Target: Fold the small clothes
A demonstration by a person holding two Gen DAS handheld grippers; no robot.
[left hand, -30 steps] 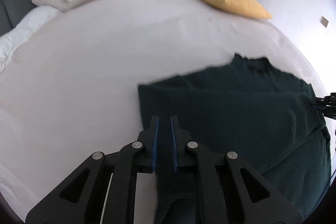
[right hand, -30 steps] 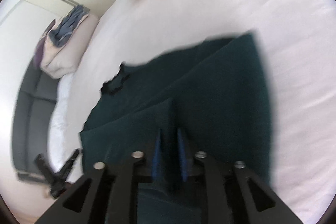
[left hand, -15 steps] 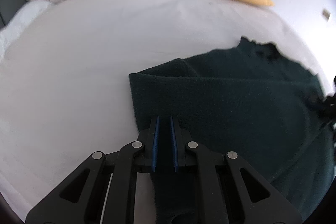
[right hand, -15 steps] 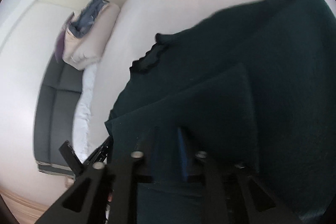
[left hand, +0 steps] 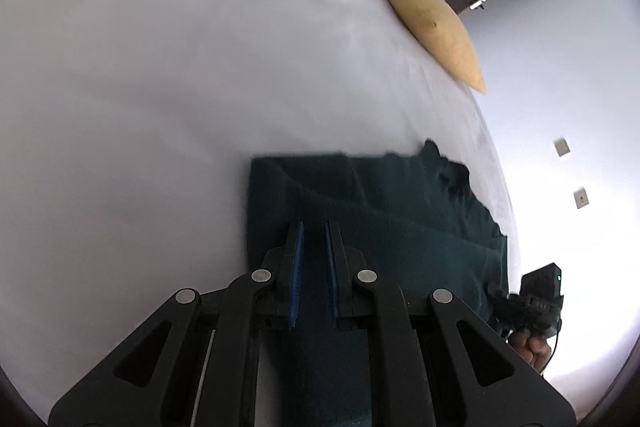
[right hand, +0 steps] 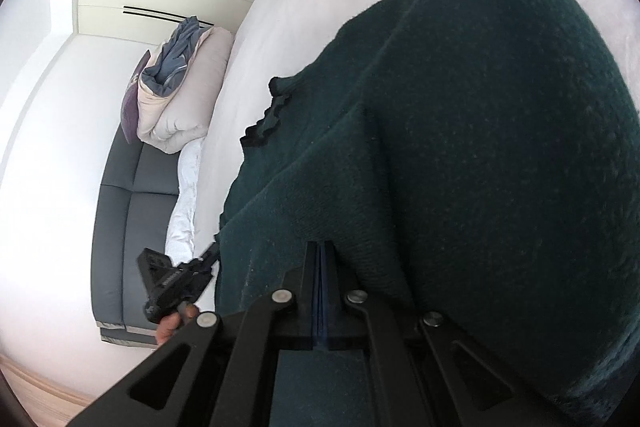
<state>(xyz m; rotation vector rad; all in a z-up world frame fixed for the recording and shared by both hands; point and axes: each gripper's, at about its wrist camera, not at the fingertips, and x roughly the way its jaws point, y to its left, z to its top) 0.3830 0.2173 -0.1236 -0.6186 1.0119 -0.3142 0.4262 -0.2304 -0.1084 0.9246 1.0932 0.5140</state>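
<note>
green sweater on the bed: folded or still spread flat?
Partly folded: the green sweater has one layer lying doubled over the rest, with a thick rolled edge.

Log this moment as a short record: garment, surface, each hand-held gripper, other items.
garment: dark green sweater, partly folded, frilled collar toward the far side
surface: white bed
left hand-held gripper: nearly shut, green fabric between its blue pads
right hand-held gripper: shut, at a folded edge of the sweater; fabric between the pads not clear
other items: yellow pillow; folded duvet; grey sofa
</note>
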